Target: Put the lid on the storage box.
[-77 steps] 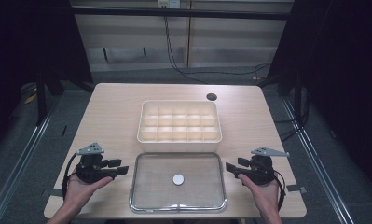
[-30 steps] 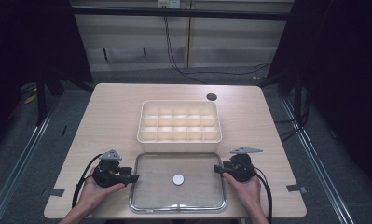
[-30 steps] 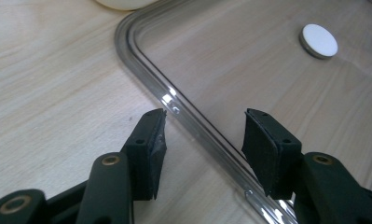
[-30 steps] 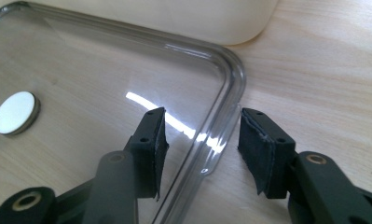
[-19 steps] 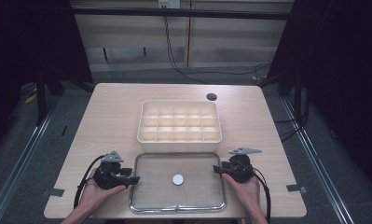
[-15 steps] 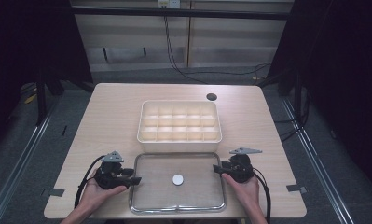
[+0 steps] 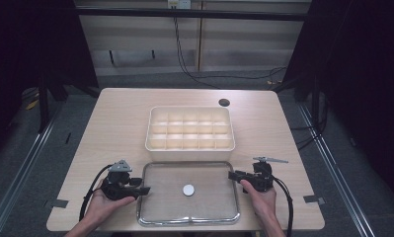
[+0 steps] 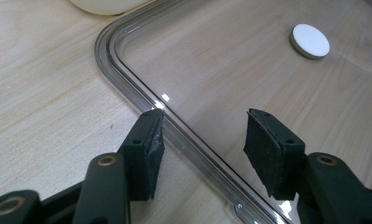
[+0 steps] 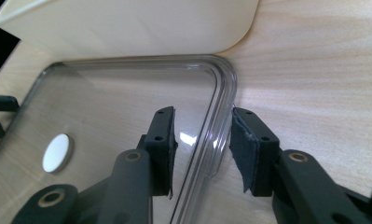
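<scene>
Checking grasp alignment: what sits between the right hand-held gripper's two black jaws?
The clear plastic lid's raised right rim; jaws straddle it, have just been closing, pads not yet pressing. Seen in the right gripper view of the right hand-held gripper.

Divided box (image 7: pixel 190 127) blocks far edge of clear lid (image 7: pixel 165 207); table (image 7: pixel 115 118) flanks free.

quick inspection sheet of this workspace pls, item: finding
surface: wooden table, hole near far edge
job's things: clear lid flat at near edge, white disc at its centre; cream box of empty cells behind it
clutter: tape bits at near corners
grippers: left gripper straddles the lid's rim, pads apart from it; right gripper straddles the opposite rim, jaws just been closing, contact unclear
cables: one from each gripper; more on the floor
surroundings: dark curtains, grey floor
</scene>
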A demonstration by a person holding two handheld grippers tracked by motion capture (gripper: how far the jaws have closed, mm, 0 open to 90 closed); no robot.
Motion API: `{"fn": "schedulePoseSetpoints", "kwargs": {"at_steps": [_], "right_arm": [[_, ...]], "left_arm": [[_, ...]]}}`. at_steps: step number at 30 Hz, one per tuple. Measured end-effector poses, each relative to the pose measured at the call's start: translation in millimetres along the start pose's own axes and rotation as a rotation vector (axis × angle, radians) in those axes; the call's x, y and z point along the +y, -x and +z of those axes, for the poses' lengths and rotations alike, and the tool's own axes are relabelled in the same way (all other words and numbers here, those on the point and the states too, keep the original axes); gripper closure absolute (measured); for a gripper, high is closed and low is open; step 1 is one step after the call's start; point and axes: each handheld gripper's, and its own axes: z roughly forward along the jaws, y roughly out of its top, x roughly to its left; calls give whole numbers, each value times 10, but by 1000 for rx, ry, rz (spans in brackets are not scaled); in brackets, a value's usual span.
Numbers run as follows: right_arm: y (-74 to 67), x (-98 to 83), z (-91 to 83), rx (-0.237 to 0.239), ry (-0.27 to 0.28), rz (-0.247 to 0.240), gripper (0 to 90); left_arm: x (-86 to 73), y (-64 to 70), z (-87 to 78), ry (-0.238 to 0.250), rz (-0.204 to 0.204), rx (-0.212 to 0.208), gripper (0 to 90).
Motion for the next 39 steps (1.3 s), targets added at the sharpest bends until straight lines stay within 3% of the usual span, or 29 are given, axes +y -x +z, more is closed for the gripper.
{"fn": "schedulePoseSetpoints", "kwargs": {"at_steps": [4, 16, 19, 22, 25, 31, 34, 36, 37, 39], "right_arm": [[69, -18, -27, 52, 19, 74, 638], [92, -5, -126, 144, 99, 117, 633], [90, 0, -138, 158, 106, 113, 633], [54, 1, -119, 224, 95, 106, 668], [-47, 10, -87, 182, 69, 43, 637], [-31, 35, -101, 221, 73, 40, 655], [-42, 57, -122, 271, 65, 24, 651], [-93, 64, -92, 308, 48, -14, 622], [-120, 69, -78, 313, 40, -32, 628], [-129, 83, -81, 301, 54, -22, 642]], "left_arm": [[1, -2, 0, -1, 2, -1, 475], [-3, 1, -2, 0, 2, 5, 480], [-2, 2, -2, 0, 4, 7, 477], [-6, 17, 5, -1, 7, -14, 476], [-7, 30, 11, 3, 11, -10, 471], [-7, 19, 7, 1, 9, -17, 468], [-6, 16, 13, 5, 13, -24, 468], [-3, 14, 14, 5, 9, -25, 469], [-3, 10, 12, 4, 10, -26, 469], [-4, 2, 9, 2, 9, -31, 470]]}}
